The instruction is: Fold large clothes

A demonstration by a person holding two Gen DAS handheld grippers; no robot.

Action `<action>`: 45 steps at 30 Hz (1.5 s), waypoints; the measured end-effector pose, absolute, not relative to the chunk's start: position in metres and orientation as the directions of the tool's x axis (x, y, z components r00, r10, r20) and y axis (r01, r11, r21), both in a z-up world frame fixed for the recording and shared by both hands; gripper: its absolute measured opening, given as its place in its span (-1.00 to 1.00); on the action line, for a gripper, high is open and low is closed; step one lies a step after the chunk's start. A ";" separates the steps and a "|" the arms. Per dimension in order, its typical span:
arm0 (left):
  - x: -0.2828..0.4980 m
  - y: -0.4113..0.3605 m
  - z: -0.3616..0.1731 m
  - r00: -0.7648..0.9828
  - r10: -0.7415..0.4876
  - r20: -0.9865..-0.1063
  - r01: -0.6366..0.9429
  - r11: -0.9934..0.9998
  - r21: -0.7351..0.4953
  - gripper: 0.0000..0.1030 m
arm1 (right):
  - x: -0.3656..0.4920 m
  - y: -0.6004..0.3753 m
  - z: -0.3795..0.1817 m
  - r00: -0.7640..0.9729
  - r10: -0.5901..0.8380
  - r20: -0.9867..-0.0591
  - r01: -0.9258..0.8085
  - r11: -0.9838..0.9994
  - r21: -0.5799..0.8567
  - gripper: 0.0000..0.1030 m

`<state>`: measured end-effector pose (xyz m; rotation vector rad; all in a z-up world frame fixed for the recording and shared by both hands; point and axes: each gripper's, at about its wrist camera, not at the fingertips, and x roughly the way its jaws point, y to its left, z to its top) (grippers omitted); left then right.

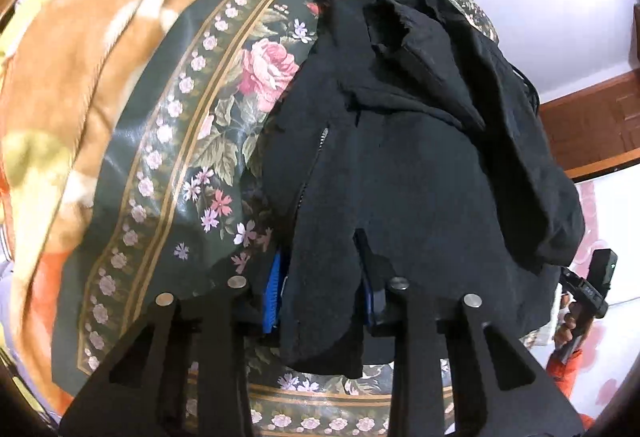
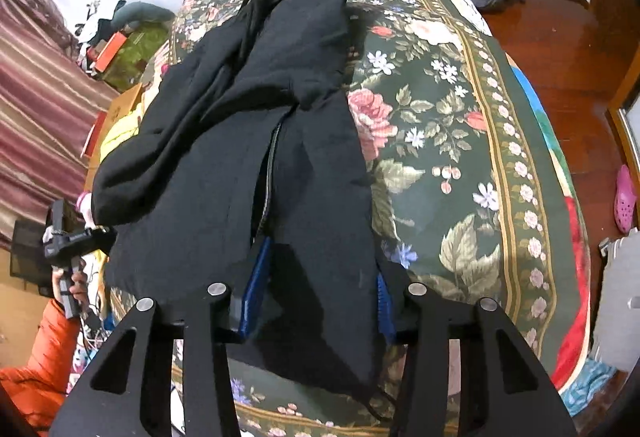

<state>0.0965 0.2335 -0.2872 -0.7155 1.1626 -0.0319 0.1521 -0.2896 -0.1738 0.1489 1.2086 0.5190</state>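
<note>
1. The left claw (image 1: pixel 320 301) pinches a bunched fold of the black jacket's (image 1: pixel 400 165) near hem, the cloth squeezed between its blue pads (image 1: pixel 272 297) and drooping below them.
2. The right claw (image 2: pixel 316 289) pinches the other end of that hem, fabric filling the gap between its blue pads (image 2: pixel 256 277) and hanging over the near edge of the bed.
3. The jacket (image 2: pixel 248 141) lies on the floral bedspread (image 1: pixel 192 141), its long axis running from the near edge towards the far end of the bed, hem nearest the claws and hood end farthest.
4. The zipper (image 2: pixel 268 173) runs along that same axis, partly open.
5. Only the left wrist view shows the orange and cream blanket (image 1: pixel 80 97) heaped along the left side of the bed, and the other claw's handle with a hand (image 1: pixel 568 329) on it at the right.
6. Only the right wrist view shows the wooden floor (image 2: pixel 560 49) past the right edge of the bed, a pink shoe (image 2: pixel 624 197) on it, a striped curtain (image 2: pixel 36 109) at the left and an orange sleeve (image 2: pixel 44 357) beneath the other handle.
</note>
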 end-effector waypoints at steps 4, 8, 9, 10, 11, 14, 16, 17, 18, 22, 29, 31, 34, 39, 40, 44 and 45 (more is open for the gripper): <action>0.098 0.233 -0.318 0.390 -0.405 -0.827 -0.384 0.745 -0.546 -0.09 | 0.146 -0.297 -0.187 0.235 0.500 -0.834 -0.266 0.858 0.440 -0.16; 0.099 0.236 -0.314 0.401 -0.425 -0.812 -0.389 0.723 -0.571 -0.11 | 0.140 -0.303 -0.187 0.247 0.528 -0.813 -0.213 0.848 0.486 -0.24; 0.099 0.234 -0.310 0.399 -0.428 -0.811 -0.372 0.733 -0.570 -0.19 | 0.138 -0.302 -0.185 0.244 0.538 -0.807 -0.211 0.841 0.498 -0.34; 0.100 0.228 -0.300 0.393 -0.418 -0.819 -0.347 0.757 -0.553 -0.36 | 0.138 -0.300 -0.180 0.245 0.546 -0.801 -0.213 0.836 0.505 -0.63; 0.102 0.226 -0.292 0.395 -0.403 -0.826 -0.331 0.776 -0.536 -0.47 | 0.138 -0.298 -0.174 0.259 0.542 -0.800 -0.221 0.839 0.497 -0.84; 0.107 0.220 -0.249 0.465 -0.422 -0.779 -0.259 0.776 -0.575 -0.54 | 0.142 -0.292 -0.146 0.301 0.569 -0.765 -0.266 0.821 0.506 -0.85; 0.111 0.221 -0.226 0.505 -0.465 -0.727 -0.229 0.740 -0.633 -0.57 | 0.146 -0.286 -0.125 0.330 0.573 -0.750 -0.303 0.817 0.491 -0.86; 0.116 0.222 -0.211 0.531 -0.486 -0.694 -0.210 0.718 -0.663 -0.58 | 0.149 -0.282 -0.115 0.342 0.582 -0.738 -0.326 0.810 0.488 -0.87; 0.121 0.222 -0.199 0.549 -0.498 -0.671 -0.193 0.706 -0.682 -0.59 | 0.152 -0.278 -0.108 0.344 0.590 -0.731 -0.341 0.803 0.488 -0.87; 0.147 0.226 -0.159 0.602 -0.540 -0.588 -0.136 0.657 -0.742 -0.60 | 0.183 -0.262 -0.079 0.350 0.630 -0.693 -0.381 0.772 0.509 -0.90; 0.202 0.250 -0.124 0.679 -0.491 -0.545 -0.109 0.667 -0.737 -0.62 | 0.247 -0.223 -0.059 0.425 0.616 -0.663 -0.458 0.778 0.429 -0.91; 0.228 0.259 -0.130 0.678 -0.479 -0.557 -0.132 0.667 -0.734 -0.63 | 0.270 -0.213 -0.070 0.427 0.596 -0.680 -0.455 0.791 0.408 -0.91; 0.259 0.274 -0.143 0.688 -0.462 -0.560 -0.156 0.659 -0.736 -0.64 | 0.299 -0.207 -0.085 0.434 0.564 -0.702 -0.434 0.814 0.386 -0.91; 0.303 0.303 -0.179 0.691 -0.374 -0.619 -0.244 0.685 -0.686 -0.65 | 0.355 -0.219 -0.109 0.444 0.532 -0.721 -0.351 0.843 0.407 -0.92; 0.311 0.308 -0.189 0.684 -0.347 -0.642 -0.272 0.695 -0.666 -0.65 | 0.366 -0.222 -0.116 0.447 0.520 -0.728 -0.331 0.852 0.405 -0.92; 0.334 0.316 -0.234 0.599 -0.247 -0.762 -0.356 0.770 -0.530 -0.64 | 0.401 -0.234 -0.159 0.411 0.472 -0.780 -0.230 0.882 0.412 -0.92; 0.339 0.314 -0.247 0.562 -0.221 -0.797 -0.365 0.799 -0.479 -0.64 | 0.404 -0.236 -0.166 0.402 0.470 -0.786 -0.216 0.883 0.417 -0.92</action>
